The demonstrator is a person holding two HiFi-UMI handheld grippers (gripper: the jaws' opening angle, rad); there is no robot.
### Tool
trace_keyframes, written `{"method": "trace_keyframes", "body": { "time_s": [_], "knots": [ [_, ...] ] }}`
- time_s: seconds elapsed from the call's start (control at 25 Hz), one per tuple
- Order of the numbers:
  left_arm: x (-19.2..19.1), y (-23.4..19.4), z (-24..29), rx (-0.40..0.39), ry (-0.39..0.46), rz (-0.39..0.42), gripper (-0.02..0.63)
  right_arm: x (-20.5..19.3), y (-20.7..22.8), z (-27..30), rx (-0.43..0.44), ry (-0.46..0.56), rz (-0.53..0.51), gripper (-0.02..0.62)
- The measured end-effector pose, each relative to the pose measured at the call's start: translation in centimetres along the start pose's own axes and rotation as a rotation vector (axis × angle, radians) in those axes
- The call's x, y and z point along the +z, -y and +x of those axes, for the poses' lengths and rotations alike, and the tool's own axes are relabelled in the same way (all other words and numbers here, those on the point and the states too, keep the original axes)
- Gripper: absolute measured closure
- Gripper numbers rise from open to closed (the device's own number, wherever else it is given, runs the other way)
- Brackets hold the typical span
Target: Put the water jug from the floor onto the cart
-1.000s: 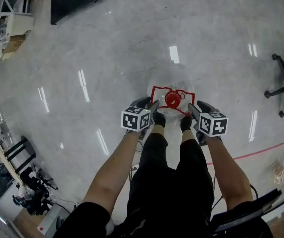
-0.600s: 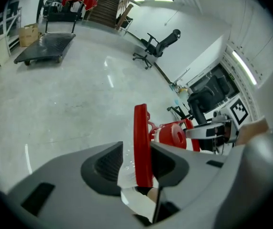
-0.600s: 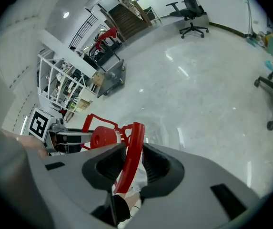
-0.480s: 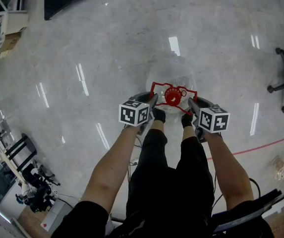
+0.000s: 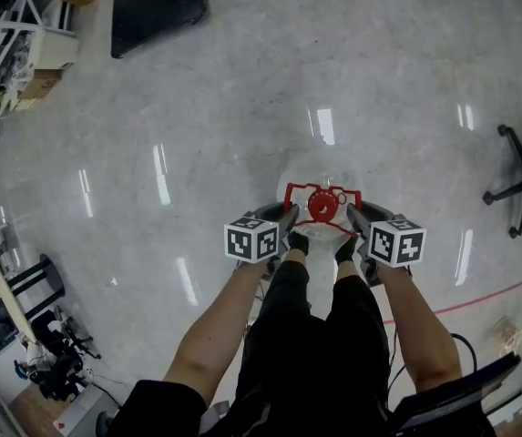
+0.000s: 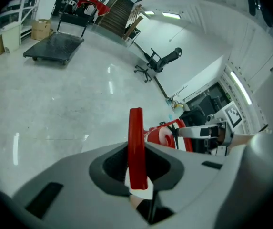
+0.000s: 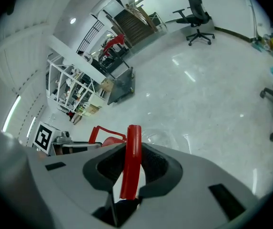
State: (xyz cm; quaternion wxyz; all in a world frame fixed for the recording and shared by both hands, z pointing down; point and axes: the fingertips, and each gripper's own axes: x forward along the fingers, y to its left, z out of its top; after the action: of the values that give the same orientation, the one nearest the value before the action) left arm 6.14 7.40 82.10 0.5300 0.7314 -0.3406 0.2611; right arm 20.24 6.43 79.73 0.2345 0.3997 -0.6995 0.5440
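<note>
Head view: the clear plastic water jug (image 5: 320, 176) with its round red cap (image 5: 322, 206) sits low, just beyond the person's feet, over the polished grey floor (image 5: 242, 107). The left tongs (image 5: 288, 217) and the right tongs (image 5: 355, 218) meet the two sides of the jug's red carrying frame (image 5: 288, 191). The flat black platform cart (image 5: 160, 7) is far off at the upper left, well apart from the jug.

Left gripper view: the jaws have just been closing and are now clenched on a red bar of the carrying frame, which stands upright between them. The cart shows in the far left of the room, with bare floor between.

Right gripper view: these jaws have also just been closing and grip the opposite red bar, which runs up between them.

Progress: the grasp looks made on both sides. Whether the jug's base is clear of the floor I cannot tell. The lift, the carry across the room to the cart and the setting down all appear to be left to do.
</note>
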Motion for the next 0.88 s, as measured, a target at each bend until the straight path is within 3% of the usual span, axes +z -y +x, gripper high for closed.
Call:
{"method": "trace_keyframes", "body": {
  "time_s": [0.32,0.52,0.88],
  "knots": [
    [7.7,7.0,-13.1,-0.064,0.169,0.007,0.545,8.4,-11.3,-9.3,0.059,0.048,-0.098,0.505],
    [15.5,7.9,-22.0,-0.07,0.28,0.087,0.545,15.8,-20.2,-12.5,0.09,0.121,-0.194,0.505],
    [25.5,8.2,-35.8,-0.086,0.45,0.138,0.543,25.0,-34.3,-15.4,0.169,0.239,-0.279,0.505]
  ]
}}
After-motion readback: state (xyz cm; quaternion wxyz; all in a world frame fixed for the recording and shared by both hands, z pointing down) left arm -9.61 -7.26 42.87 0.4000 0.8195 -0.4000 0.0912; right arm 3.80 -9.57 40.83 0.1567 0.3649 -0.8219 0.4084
